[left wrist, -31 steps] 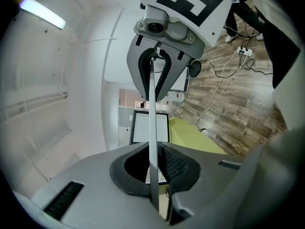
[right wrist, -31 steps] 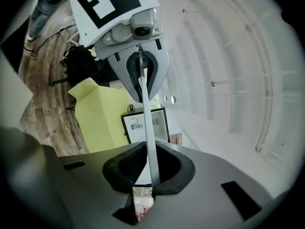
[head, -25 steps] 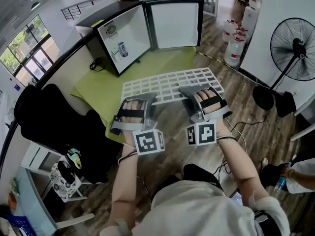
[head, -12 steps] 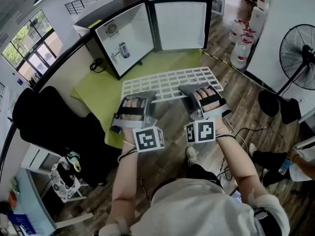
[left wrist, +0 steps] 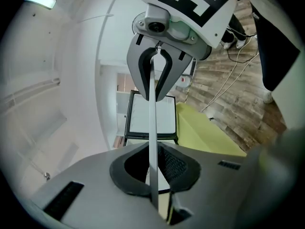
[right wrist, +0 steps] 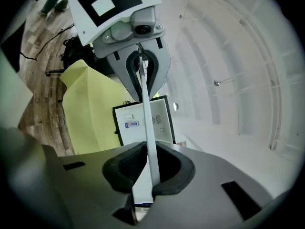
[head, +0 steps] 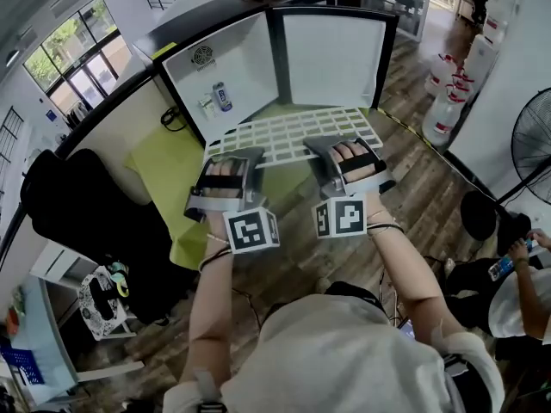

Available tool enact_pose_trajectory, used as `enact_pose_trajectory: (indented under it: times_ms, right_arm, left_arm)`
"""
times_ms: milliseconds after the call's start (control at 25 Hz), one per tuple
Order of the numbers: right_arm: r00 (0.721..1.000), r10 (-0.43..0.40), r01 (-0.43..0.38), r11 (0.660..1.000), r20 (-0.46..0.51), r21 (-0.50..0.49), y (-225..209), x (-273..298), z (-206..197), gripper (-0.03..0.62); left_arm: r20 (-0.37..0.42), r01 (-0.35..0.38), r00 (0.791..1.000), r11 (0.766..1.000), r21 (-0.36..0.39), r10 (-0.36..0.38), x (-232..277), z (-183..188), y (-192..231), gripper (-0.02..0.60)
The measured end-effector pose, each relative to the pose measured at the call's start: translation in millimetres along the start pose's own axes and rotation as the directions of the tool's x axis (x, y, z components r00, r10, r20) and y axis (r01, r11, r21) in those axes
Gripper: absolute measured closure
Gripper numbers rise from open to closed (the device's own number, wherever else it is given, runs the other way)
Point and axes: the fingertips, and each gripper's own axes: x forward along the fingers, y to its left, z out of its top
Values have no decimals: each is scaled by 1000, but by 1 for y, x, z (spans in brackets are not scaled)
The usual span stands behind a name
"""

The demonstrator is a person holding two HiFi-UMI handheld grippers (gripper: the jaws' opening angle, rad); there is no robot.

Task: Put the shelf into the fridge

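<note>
Floorboards (head: pixel 430 196) of grey-brown wood fill most of the head view. A yellow-green mat (head: pixel 164 166) lies on them, and the fridge (head: pixel 331 58) stands at its far end. The fridge is black outside and white inside, and its two halves are spread open side by side toward the person.

The shelf (head: pixel 293 132), a flat white wire grid, is held roughly level just in front of the open fridge, above the mat and fully outside the cabinet. Its far edge is close to the fridge's lower rim. A black standing fan (head: pixel 534 127) is at the right edge, and a cluster of large water bottles (head: pixel 448 101) stands beyond it by the wall.

The left gripper (head: pixel 234 155) is clamped on the shelf's near edge toward its left end. In the left gripper view the shelf (left wrist: pixel 152 128) shows as a thin white strip pinched between the dark pads (left wrist: pixel 174 163). The right gripper (head: pixel 331 149) is clamped on the same near edge toward the right end. In its own view the shelf's edge (right wrist: pixel 147 128) runs straight between the closed pads (right wrist: pixel 171 173).

A small can (head: pixel 222 97) stands against the white wall of the fridge's left half.
</note>
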Motion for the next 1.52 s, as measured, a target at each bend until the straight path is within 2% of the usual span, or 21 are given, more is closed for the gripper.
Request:
enact_pose_trajectory:
  times_ms: [280, 720, 1360, 1520]
  right_arm:
    - [998, 11, -10, 1000, 58, -15, -8, 37, -34, 539]
    - [991, 60, -63, 998, 118, 25, 13, 104, -52, 539]
    - [982, 58, -54, 998, 182, -29, -10, 268, -57, 539]
    - [978, 34, -28, 999, 204, -31, -15, 297, -52, 539]
  left_arm:
    - [-61, -5, 998, 1000, -28, 3, 46, 6, 7, 535]
    - [-126, 40, 991, 998, -48, -46, 108, -22, -5, 535]
    - [-182, -9, 983, 994, -110, -12, 238, -114, 32, 535]
    - [-197, -19, 980, 995, -100, -1, 257, -134, 38, 535]
